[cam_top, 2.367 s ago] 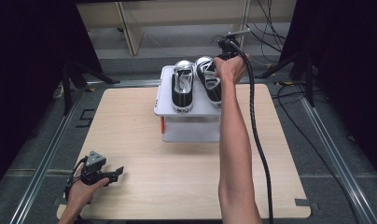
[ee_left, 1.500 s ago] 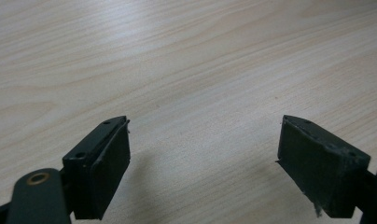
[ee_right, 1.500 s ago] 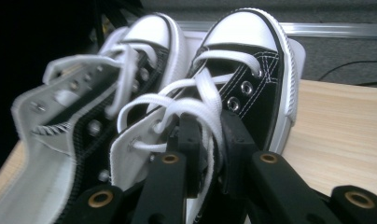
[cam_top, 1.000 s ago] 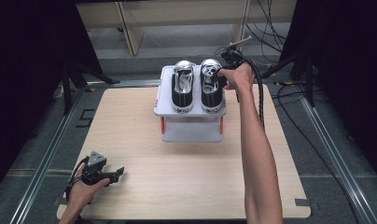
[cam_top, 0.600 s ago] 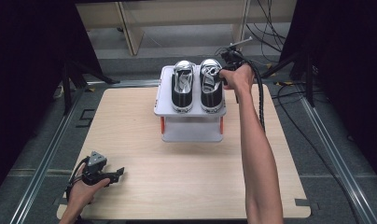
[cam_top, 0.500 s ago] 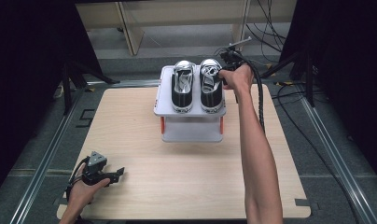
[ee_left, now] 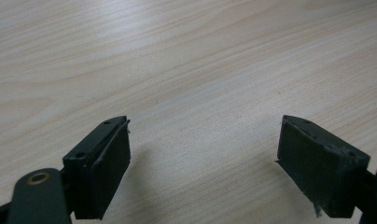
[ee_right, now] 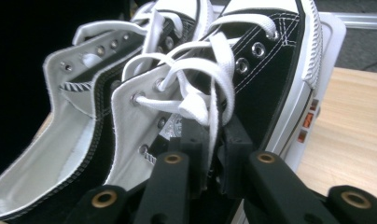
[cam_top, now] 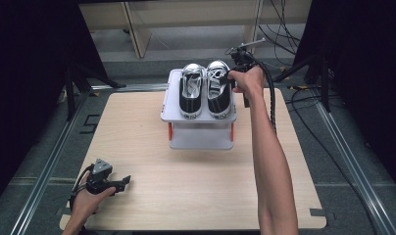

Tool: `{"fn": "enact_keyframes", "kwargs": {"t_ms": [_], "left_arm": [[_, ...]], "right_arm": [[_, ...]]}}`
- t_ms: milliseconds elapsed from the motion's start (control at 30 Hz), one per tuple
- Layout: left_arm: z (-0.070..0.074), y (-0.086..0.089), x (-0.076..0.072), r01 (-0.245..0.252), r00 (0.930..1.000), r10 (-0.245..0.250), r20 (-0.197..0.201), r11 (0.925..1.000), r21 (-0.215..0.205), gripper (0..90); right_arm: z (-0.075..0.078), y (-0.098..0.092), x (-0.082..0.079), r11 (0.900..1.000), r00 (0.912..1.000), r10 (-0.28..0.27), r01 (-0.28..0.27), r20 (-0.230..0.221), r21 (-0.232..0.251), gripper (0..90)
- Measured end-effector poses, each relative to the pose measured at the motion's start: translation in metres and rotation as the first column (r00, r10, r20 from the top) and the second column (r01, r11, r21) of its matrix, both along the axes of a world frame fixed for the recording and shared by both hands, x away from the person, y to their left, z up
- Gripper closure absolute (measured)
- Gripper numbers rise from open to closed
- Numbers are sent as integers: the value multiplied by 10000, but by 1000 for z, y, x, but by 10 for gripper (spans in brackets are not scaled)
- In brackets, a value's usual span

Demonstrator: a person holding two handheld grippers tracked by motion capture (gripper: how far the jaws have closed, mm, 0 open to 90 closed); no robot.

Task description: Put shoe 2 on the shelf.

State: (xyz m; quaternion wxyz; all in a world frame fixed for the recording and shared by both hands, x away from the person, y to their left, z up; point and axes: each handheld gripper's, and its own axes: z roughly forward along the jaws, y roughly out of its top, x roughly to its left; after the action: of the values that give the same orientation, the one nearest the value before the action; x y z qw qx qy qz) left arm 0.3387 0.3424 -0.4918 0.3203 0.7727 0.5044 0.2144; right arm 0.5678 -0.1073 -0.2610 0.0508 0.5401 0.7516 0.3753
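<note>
Two black high-top sneakers with white laces stand side by side on a white rack (cam_top: 201,139): the left shoe (cam_top: 192,90) and the right shoe (cam_top: 218,93). My right gripper (cam_top: 231,76) reaches in at the right shoe's (ee_right: 270,70) top from its right side. Its jaws closed and have just eased open slightly, still pinching a strand of white lace (ee_right: 214,93) between them (ee_right: 214,135). The left shoe's (ee_right: 60,154) white lining shows beyond. My left gripper (cam_top: 125,181) rests on the table's near left corner, open with only bare wood between its jaws (ee_left: 203,158).
The rack stands at the far middle of a wooden table (cam_top: 196,196). A black cable (cam_top: 272,105) trails from the right gripper along the forearm. Metal rails (cam_top: 46,166) run along the table's sides, and dark stands and cables lie on the floor beyond.
The right shoe, askew on the rack at first, now sits straight beside the other, and the right hand has shifted to its right side. The left gripper has not moved.
</note>
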Motion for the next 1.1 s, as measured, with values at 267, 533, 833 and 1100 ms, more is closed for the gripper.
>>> {"fn": "enact_keyframes", "kwargs": {"t_ms": [267, 533, 833, 1100], "left_arm": [[0, -1, 0, -191, 9997, 193, 137, 9998, -115, 169], [-1, -1, 0, -315, 9995, 316, 99, 9994, -113, 168], [-1, 0, 1, -303, 9995, 304, 45, 9995, -94, 168], [-2, 0, 0, -439, 9990, 440, 76, 9989, -155, 168]], "right_arm": [[-6, -5, -1, 10000, 9999, -18, 20, 146, -80, 721], [3, -13, -17, 9989, 9941, 340, -370, 1034, 275, 467], [-2, -31, -56, 9856, 9712, 1250, -1450, 2026, 869, 396], [-14, -50, -105, 9707, 9421, 1767, -2147, 2849, 1080, 380]]}}
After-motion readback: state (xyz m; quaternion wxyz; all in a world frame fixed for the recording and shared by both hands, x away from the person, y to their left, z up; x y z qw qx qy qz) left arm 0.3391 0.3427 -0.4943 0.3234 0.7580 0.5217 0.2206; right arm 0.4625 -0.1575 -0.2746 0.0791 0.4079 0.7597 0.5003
